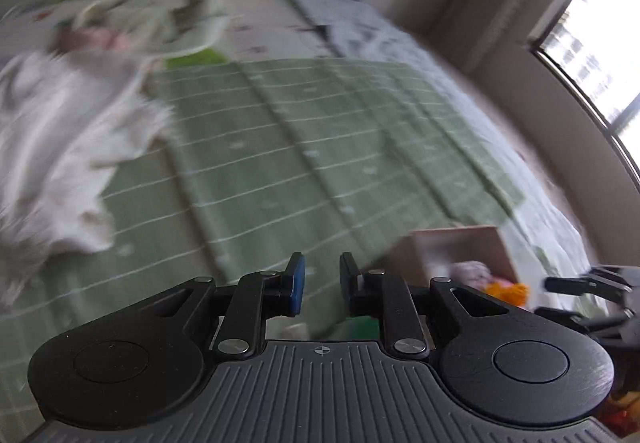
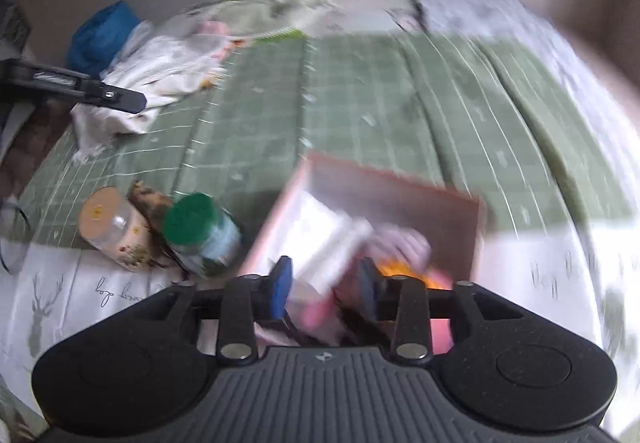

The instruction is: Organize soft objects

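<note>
Both frames are motion-blurred. The left gripper (image 1: 320,281) hangs over the green checked quilt (image 1: 320,147), its blue-padded jaws parted with nothing between them, a crumpled white cloth (image 1: 60,147) lying on the quilt to its left. The right gripper (image 2: 324,283) is spread wide above the open pinkish cardboard box (image 2: 400,195) that holds blurred pink and orange soft items (image 2: 404,247), grasping nothing that can be made out, while a green-lidded jar (image 2: 200,231) and a tan-lidded clear jar (image 2: 112,227) lie beside the box's left side.
</note>
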`<state>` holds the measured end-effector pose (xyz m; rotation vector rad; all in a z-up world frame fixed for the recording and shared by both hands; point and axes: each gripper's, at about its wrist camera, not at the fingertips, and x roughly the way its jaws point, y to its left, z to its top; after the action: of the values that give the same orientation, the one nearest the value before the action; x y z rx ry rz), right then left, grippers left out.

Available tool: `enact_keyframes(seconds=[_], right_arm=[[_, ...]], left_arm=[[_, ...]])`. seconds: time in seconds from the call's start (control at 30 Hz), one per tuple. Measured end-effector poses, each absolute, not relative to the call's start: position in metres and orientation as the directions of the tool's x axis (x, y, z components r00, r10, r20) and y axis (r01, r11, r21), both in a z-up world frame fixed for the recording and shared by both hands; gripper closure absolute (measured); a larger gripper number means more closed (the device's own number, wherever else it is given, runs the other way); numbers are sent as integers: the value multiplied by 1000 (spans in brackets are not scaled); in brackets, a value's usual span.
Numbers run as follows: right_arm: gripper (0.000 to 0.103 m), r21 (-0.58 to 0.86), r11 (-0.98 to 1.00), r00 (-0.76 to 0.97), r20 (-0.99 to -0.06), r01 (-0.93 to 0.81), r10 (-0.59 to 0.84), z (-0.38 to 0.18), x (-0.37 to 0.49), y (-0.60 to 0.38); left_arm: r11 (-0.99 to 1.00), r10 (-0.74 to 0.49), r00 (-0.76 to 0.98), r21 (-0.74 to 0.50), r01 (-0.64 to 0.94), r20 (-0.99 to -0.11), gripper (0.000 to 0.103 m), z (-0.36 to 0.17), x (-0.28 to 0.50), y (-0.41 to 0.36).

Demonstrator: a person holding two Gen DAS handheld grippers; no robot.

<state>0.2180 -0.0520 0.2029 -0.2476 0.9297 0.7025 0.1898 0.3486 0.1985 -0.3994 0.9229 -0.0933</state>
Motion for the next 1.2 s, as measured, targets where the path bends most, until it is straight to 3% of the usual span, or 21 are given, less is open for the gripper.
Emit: enact_keyframes(seconds=[0.07,0.13,0.2,0.3,0.43,0.67,0.93,1.0,1.03,1.07,1.2], right_arm=[[53,-28,695,464,-764,-718,448,209,201,-17],[53,-160,593,494,-740,-789,457,208,181,24],[53,-201,512,468,-749,-835,469,208,168,61],[53,-114,541,406,-791,-833,458,214,169,102],[53,91,607,264,-843,-790,470,222,176,136],[53,216,647,79,-916,-731,394,194,216,216],[53,156,732,-75,-987,-663,142,101,250,305],[61,115,769,-65,-993,-629,96,87,257,304],[84,128,778,-68,-992,-615,109,87,260,299],[100,152,780,-71,-988,-607,137,92,262,294],[101,287,764,11,-933,-578,359,155,272,261]], left_arm=[[872,-267,604,-455,-181,-751,82,178,182,387],[799,-301,613,-544,-256,-731,82,149,172,419],[738,-344,549,-581,-343,-762,82,117,166,441],[690,-370,469,-575,-439,-802,82,91,158,464],[648,-380,499,-609,-457,-779,82,88,153,483],[711,-321,497,-552,-437,-807,82,98,142,490],[735,-249,518,-508,-449,-818,82,112,123,496],[740,-245,524,-507,-442,-815,82,114,118,498],[738,-250,533,-515,-435,-808,82,114,117,499],[735,-257,539,-525,-430,-802,82,112,116,500],[730,-290,548,-552,-404,-785,82,106,124,495]])
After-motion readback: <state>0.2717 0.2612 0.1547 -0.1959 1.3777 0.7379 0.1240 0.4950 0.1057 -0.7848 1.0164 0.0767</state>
